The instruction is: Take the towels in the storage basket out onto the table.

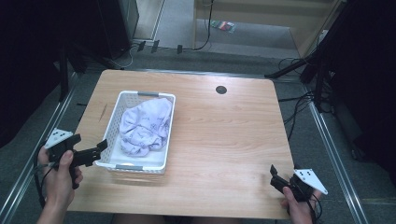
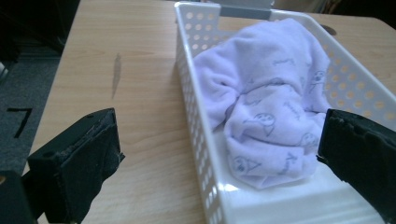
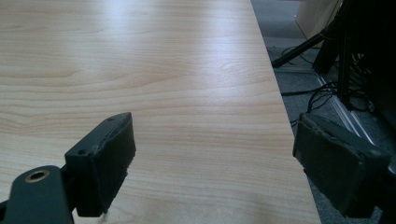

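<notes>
A white perforated basket (image 1: pixel 113 122) stands on the left half of the wooden table (image 1: pixel 224 135). A crumpled lavender cloth (image 1: pixel 144 126) with small grey prints lies inside it. My left gripper (image 1: pixel 100 151) is open at the basket's near left corner. In the left gripper view the basket wall (image 2: pixel 187 70) runs between the wide-apart jaws of the left gripper (image 2: pixel 219 158), with the cloth (image 2: pixel 266 107) just ahead. My right gripper (image 1: pixel 274 176) is open and holds nothing at the table's front right. In the right gripper view, the right gripper (image 3: pixel 219 163) spans the table's right edge.
A round black grommet (image 1: pixel 221 89) sits near the table's far edge. A dark streak (image 2: pixel 116 74) marks the wood left of the basket. Cables and stand legs (image 1: pixel 303 98) lie on the floor to the right. Bare wood (image 3: pixel 140 70) stretches right of the basket.
</notes>
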A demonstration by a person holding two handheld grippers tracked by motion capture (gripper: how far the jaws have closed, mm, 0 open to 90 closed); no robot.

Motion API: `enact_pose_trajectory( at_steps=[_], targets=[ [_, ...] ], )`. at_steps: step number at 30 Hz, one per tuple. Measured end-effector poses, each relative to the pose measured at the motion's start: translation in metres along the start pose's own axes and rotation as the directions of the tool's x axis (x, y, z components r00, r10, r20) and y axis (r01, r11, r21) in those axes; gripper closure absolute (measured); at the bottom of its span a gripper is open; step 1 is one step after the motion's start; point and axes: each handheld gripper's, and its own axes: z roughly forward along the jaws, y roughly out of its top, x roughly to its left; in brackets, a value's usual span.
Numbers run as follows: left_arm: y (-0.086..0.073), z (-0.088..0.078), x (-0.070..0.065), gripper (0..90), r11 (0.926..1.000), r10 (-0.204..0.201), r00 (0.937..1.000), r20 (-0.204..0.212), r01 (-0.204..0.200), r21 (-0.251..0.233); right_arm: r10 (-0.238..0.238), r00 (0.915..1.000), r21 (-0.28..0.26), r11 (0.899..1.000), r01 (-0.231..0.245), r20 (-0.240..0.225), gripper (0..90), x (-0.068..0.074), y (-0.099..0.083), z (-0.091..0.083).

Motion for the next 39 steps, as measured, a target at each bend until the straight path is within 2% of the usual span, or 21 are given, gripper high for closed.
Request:
enact_pose_trajectory(
  at_steps=[1,5,9,10,12,15,17,18,19,20,22,24,26,28,30,31,33,34,38,39],
  targets=[
    [0.000,0.000,0.000,0.0,1.0000,0.000,1.0000,0.000,0.000,0.000,-0.001,1.0000,0.000,1.000,0.001,0.000,13.4,0.000,0.000,0.000],
    [0.025,0.011,-0.014,0.0,0.9976,0.055,0.9984,0.010,-0.055,0.040,-0.002,1.0000,0.000,1.000,0.002,0.000,13.4,0.000,0.000,0.000],
    [0.035,0.019,-0.021,0.0,0.9947,0.077,0.9969,0.011,-0.078,0.067,0.001,1.0000,0.002,1.000,-0.001,0.001,13.3,0.000,0.000,0.000],
    [0.040,0.025,-0.025,0.0,0.9925,0.084,0.9961,0.026,-0.086,0.087,-0.001,1.0000,-0.001,1.000,0.001,-0.001,13.3,0.000,0.000,0.000],
    [0.043,0.027,-0.028,0.0,0.9909,0.091,0.9954,0.028,-0.094,0.097,-0.001,1.0000,-0.001,1.000,0.001,-0.002,13.3,0.000,0.000,0.000],
    [0.048,0.038,-0.036,0.0,0.9832,0.120,0.9920,0.037,-0.124,0.134,0.001,1.0000,0.002,1.000,-0.001,-0.004,13.2,0.000,0.000,0.000],
    [0.053,0.048,-0.043,0.0,0.9725,0.145,0.9873,0.065,-0.154,0.175,0.000,1.0000,-0.001,1.000,0.000,-0.004,13.2,0.000,0.000,0.000],
    [0.055,0.051,-0.046,0.0,0.9681,0.156,0.9854,0.067,-0.166,0.188,0.000,1.0000,-0.001,1.000,0.000,-0.004,13.2,0.000,0.000,0.000],
    [0.055,0.051,-0.046,0.0,0.9681,0.156,0.9854,0.067,-0.166,0.188,0.000,1.0000,-0.001,1.000,0.000,-0.004,13.2,0.000,0.000,0.000],
    [0.056,0.055,-0.048,0.0,0.9645,0.169,0.9835,0.065,-0.178,0.195,0.000,1.0000,-0.001,1.000,0.000,-0.004,13.2,0.000,0.000,0.000],
    [0.058,0.062,-0.051,0.0,0.9611,0.174,0.9821,0.072,-0.185,0.205,-0.002,1.0000,0.000,1.000,0.002,-0.004,13.2,0.000,0.000,0.000],
    [0.061,0.072,-0.055,0.0,0.9535,0.178,0.9812,0.074,-0.191,0.233,-0.002,1.0000,-0.002,1.000,0.002,-0.004,13.1,0.000,0.000,0.000],
    [0.062,0.076,-0.056,0.0,0.9530,0.172,0.9818,0.081,-0.187,0.239,-0.001,1.0000,-0.001,1.000,0.001,-0.003,13.0,0.000,0.000,0.000],
    [0.065,0.086,-0.058,0.0,0.9440,0.180,0.9803,0.081,-0.195,0.266,-0.002,1.0000,-0.001,1.000,0.002,-0.005,12.9,0.000,0.000,0.000],
    [0.066,0.089,-0.058,0.0,0.9415,0.179,0.9804,0.082,-0.195,0.275,-0.002,1.0000,-0.001,1.000,0.002,-0.004,12.9,0.000,0.000,0.000],
    [0.068,0.094,-0.059,0.0,0.9362,0.184,0.9799,0.076,-0.199,0.290,-0.001,1.0000,-0.001,1.000,0.001,-0.004,12.8,0.000,0.000,0.000],
    [0.069,0.097,-0.060,0.0,0.9360,0.182,0.9805,0.075,-0.196,0.292,-0.003,1.0000,0.000,1.000,0.003,-0.005,12.8,0.000,0.000,0.000],
    [0.071,0.102,-0.060,0.0,0.9328,0.183,0.9800,0.078,-0.198,0.301,-0.003,1.0000,0.000,1.000,0.003,-0.006,12.8,0.000,0.000,0.000],
    [0.071,0.110,-0.062,0.0,0.9291,0.168,0.9820,0.086,-0.187,0.319,-0.004,1.0000,-0.001,1.000,0.004,-0.006,12.8,0.000,0.000,0.000],
    [0.071,0.113,-0.063,0.0,0.9250,0.172,0.9812,0.088,-0.191,0.328,-0.004,1.0000,-0.001,1.000,0.004,-0.007,12.8,0.000,0.000,0.000]
  ],
)
